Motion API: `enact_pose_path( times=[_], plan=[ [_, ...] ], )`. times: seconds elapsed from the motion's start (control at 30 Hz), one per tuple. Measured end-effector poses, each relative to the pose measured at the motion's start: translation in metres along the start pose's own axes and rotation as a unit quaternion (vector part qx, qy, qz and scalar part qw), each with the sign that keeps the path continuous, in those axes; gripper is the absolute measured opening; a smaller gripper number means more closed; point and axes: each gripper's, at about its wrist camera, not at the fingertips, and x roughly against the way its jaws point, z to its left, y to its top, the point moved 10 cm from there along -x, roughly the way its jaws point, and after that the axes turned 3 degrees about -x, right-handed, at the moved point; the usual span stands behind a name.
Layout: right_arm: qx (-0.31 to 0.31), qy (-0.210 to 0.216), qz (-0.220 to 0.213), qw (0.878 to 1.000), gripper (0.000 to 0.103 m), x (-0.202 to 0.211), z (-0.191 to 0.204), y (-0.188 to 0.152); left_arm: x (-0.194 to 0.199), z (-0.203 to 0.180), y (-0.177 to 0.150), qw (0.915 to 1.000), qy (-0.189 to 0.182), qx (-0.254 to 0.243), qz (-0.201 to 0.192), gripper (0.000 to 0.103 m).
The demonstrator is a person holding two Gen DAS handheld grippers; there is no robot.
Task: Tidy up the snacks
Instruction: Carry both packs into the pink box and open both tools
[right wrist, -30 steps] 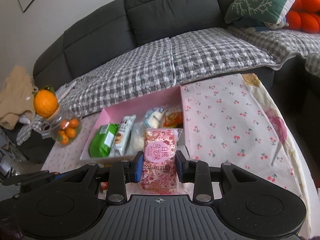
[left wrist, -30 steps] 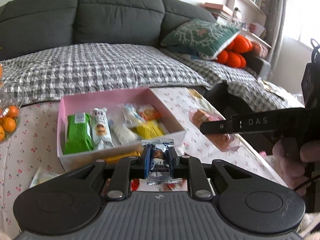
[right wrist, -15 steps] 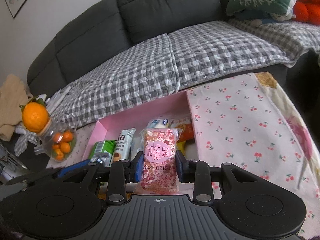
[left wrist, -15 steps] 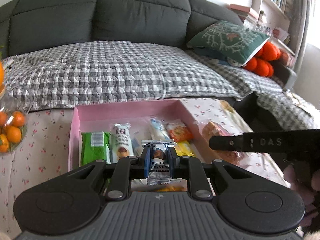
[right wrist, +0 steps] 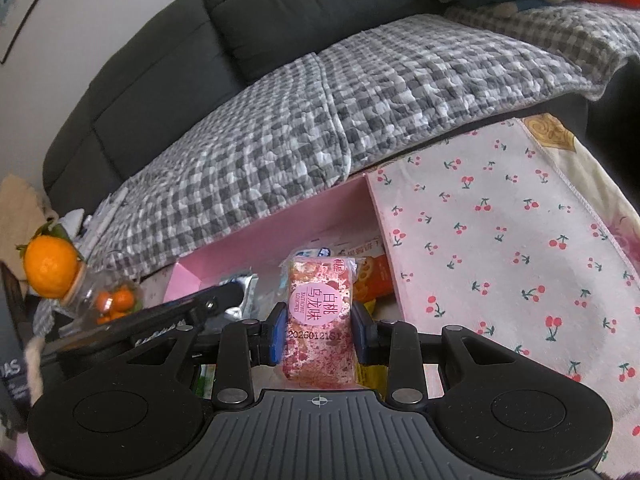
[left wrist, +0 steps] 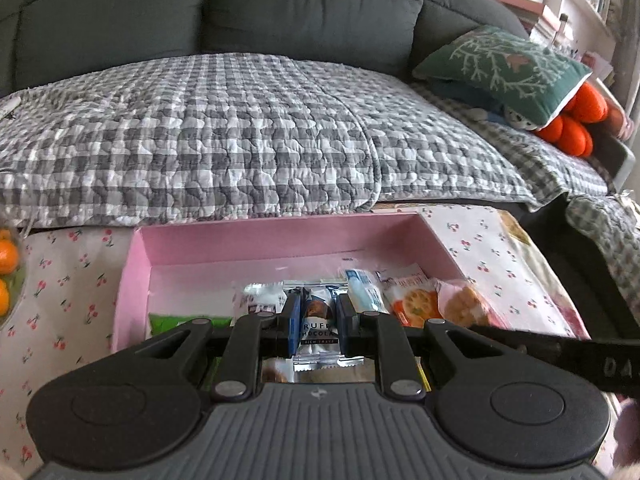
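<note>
A pink box point(left wrist: 248, 244) stands on the cherry-print tablecloth and holds several snack packets. My left gripper point(left wrist: 319, 326) is shut on a silver truffle chocolate packet point(left wrist: 318, 330) and holds it over the box's middle. My right gripper point(right wrist: 319, 330) is shut on a pink peach-oolong snack packet point(right wrist: 320, 320) and holds it over the right part of the pink box point(right wrist: 280, 236). In the left wrist view an orange cracker packet point(left wrist: 414, 302), a blue-white packet point(left wrist: 362, 290) and a green packet point(left wrist: 176, 320) lie in the box. The right gripper's pink packet point(left wrist: 464, 304) shows at the box's right.
A glass jar of small oranges point(right wrist: 112, 300) with an orange point(right wrist: 50, 266) on top stands left of the box. The tablecloth point(right wrist: 520, 240) spreads to the right. A checked quilt point(left wrist: 240, 132) covers the dark sofa behind. A green cushion point(left wrist: 504, 64) lies at the far right.
Both grippers have moved forward and lower over the pink box, each still holding its packet. The box now fills more of both views.
</note>
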Motion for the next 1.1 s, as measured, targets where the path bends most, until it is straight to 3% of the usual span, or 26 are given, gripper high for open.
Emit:
enact_pose_path(
  times=[0.63,0.77,0.83,0.93,1.1],
  plan=[
    [0.012,-0.018,0.002,1.0,0.032,-0.009,-0.011,0.003,-0.035,0.005,0.007,0.9997,0.019,-0.004,0.013,0.017],
    [0.012,-0.015,-0.007,1.0,0.036,-0.006,-0.008,0.005,-0.034,0.007,0.007,0.9996,0.022,-0.008,0.013,0.018],
    [0.009,-0.007,-0.006,1.0,0.036,-0.005,-0.006,0.006,-0.033,0.008,0.007,0.9996,0.025,-0.01,0.013,0.024],
    [0.011,-0.005,-0.011,1.0,0.047,-0.002,-0.004,0.007,-0.031,0.009,0.009,0.9996,0.026,-0.007,0.011,0.027],
    [0.014,-0.001,-0.015,1.0,0.051,0.002,-0.001,0.007,-0.028,0.009,0.008,0.9996,0.025,-0.009,0.01,0.036]
  ],
)
